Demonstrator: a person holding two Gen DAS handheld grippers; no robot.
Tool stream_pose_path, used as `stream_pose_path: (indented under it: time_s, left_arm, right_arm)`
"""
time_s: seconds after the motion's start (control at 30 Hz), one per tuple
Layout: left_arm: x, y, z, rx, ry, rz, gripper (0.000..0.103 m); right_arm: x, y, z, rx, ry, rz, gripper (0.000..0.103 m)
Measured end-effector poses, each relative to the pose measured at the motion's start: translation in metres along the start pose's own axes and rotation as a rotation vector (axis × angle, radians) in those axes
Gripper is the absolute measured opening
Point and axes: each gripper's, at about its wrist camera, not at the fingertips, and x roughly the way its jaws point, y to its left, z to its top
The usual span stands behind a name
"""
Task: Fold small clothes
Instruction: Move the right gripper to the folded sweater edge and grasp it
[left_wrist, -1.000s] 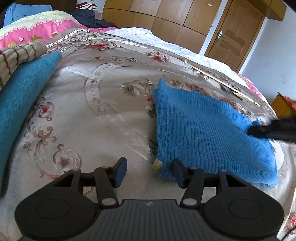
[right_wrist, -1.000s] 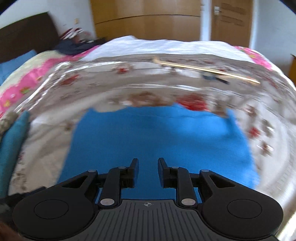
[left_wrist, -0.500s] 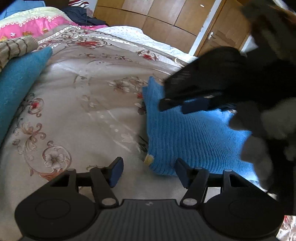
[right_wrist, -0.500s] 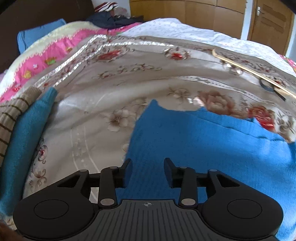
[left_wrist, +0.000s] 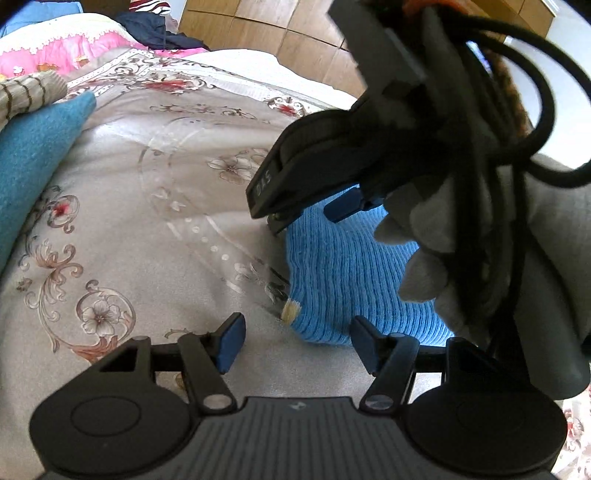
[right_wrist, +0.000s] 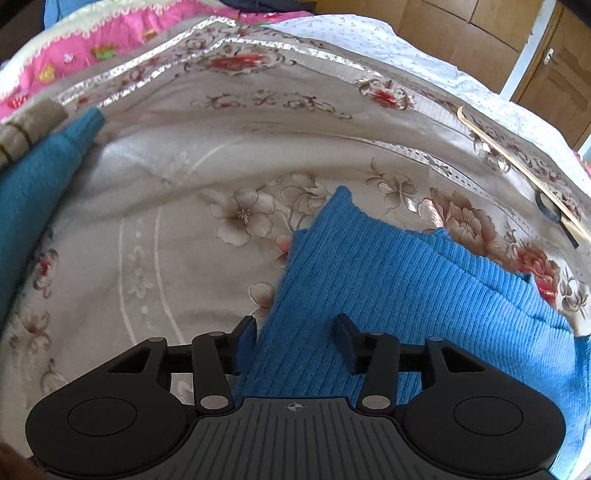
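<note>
On a bed under a floral bedspread (right_wrist: 192, 206), a bright blue knitted garment (right_wrist: 388, 291), folded flat and ribbed, at centre-right of the right wrist view, one pointed corner reaching toward 12 o'clock, the body running off toward 4 o'clock. Right gripper (right_wrist: 295, 341) low over the garment's near left edge, jaws opening, the knit lying beneath and between the blue pads, neither pad seen pressing on it; left fingertip (right_wrist: 246, 338) just off the cloth's edge over the bedspread, the right one above the knit. In the left wrist view, the same garment (left_wrist: 343, 280) at 2 o'clock from the left gripper (left_wrist: 295, 341), a small pale tag (left_wrist: 290, 309) at its near corner. Left gripper's jaws spread well apart and empty, hovering over bare bedspread with the tagged corner just ahead between the fingers, the right fingertip (left_wrist: 364, 343) beside the garment's near hem. Filling the upper right of that view, the right gripper's black body (left_wrist: 325, 162), a grey-gloved hand (left_wrist: 424, 240) wrapped around it and black cables (left_wrist: 532, 155) looping behind. At 9 o'clock in both views, a teal garment (right_wrist: 33, 192) with a brown-striped beige knit (right_wrist: 26, 129) above it. Toward 11 o'clock, a pink quilt (right_wrist: 110, 40); at 2 o'clock, a thin wooden stick (right_wrist: 517, 166) across the bedspread, wooden wardrobe doors (right_wrist: 461, 18) beyond.
</note>
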Motion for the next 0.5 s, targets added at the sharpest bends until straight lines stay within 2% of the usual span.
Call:
stream_pose_path:
  time_s: [0.27,0.5]
  left_arm:
    - [0.002,-0.005,-0.002,0.021,0.0,0.012,0.073]
    - [0.003,-0.009,-0.003,0.028,0.0,0.018,0.073]
  right_arm:
    - [0.009,0.011,0.001,-0.071,0.016,-0.044,0.052]
    - [0.012,0.014,0.002,-0.101,0.022,-0.06,0.053]
